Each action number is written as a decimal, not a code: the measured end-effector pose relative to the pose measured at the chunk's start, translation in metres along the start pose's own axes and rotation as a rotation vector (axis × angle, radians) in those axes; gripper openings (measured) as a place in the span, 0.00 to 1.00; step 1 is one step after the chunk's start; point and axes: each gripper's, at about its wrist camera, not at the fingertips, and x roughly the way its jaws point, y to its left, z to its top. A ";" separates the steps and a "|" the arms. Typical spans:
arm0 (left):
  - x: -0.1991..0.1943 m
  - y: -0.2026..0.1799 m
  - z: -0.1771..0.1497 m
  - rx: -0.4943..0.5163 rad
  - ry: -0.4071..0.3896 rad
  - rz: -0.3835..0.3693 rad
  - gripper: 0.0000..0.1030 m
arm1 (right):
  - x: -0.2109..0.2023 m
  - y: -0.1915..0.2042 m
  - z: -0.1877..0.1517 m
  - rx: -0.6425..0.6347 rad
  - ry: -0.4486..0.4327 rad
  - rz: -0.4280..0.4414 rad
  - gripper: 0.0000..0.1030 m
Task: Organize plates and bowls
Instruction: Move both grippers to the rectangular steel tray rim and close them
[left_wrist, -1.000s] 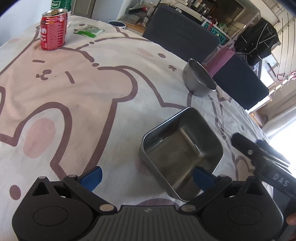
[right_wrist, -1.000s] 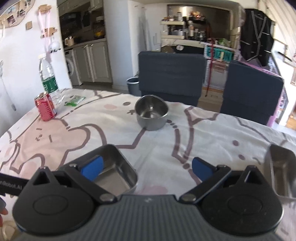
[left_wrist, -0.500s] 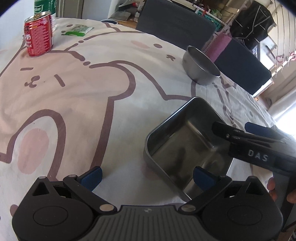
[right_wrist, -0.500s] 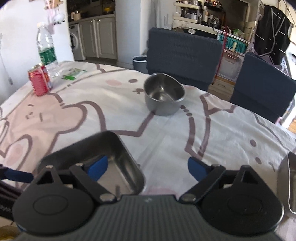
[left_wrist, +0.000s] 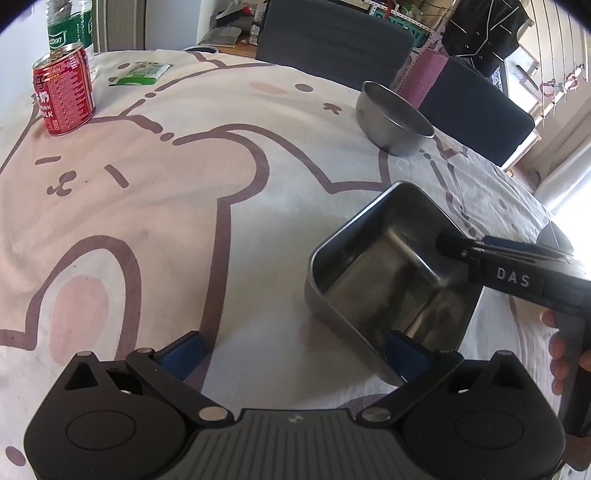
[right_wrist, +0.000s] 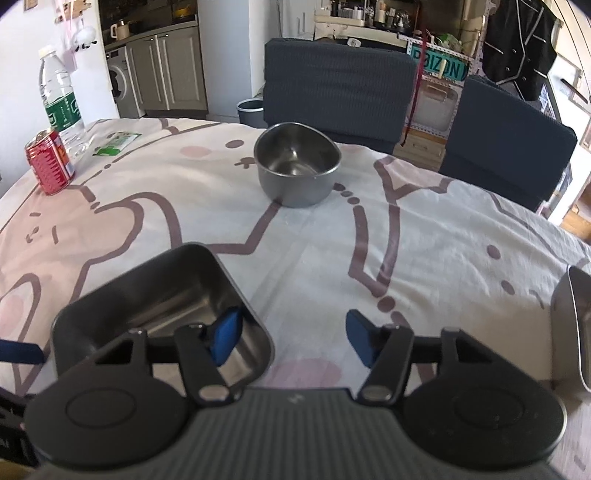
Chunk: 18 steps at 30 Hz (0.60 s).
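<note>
A square steel dish (left_wrist: 391, 273) sits on the cartoon tablecloth; it also shows in the right wrist view (right_wrist: 162, 295). My right gripper (right_wrist: 291, 338) is open and straddles the dish's right wall, its left pad inside the dish and its right pad outside. My left gripper (left_wrist: 295, 350) is open at the dish's near corner, its right pad by the near wall. A round steel bowl (right_wrist: 297, 164) stands farther back, and shows in the left wrist view (left_wrist: 393, 118). Another steel dish (right_wrist: 576, 325) lies at the far right edge.
A red can (left_wrist: 62, 92) and a water bottle (right_wrist: 61, 107) stand at the table's far left, with a green packet (left_wrist: 142, 72) beside them. Two dark chairs (right_wrist: 338, 81) stand behind the table.
My right gripper has come down and forward over the square dish, its jaws now narrower and straddling the dish's right wall. My left gripper has shifted slightly; the dish stays put.
</note>
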 end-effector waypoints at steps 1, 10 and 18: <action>0.000 0.000 0.001 -0.001 -0.001 0.004 1.00 | -0.001 -0.001 0.000 0.007 0.005 -0.002 0.65; -0.002 0.006 0.015 0.012 -0.051 0.045 0.94 | -0.016 -0.021 -0.018 0.043 0.056 0.022 0.64; -0.003 -0.009 0.020 0.027 -0.026 -0.021 0.51 | -0.027 -0.022 -0.027 0.020 0.094 0.128 0.26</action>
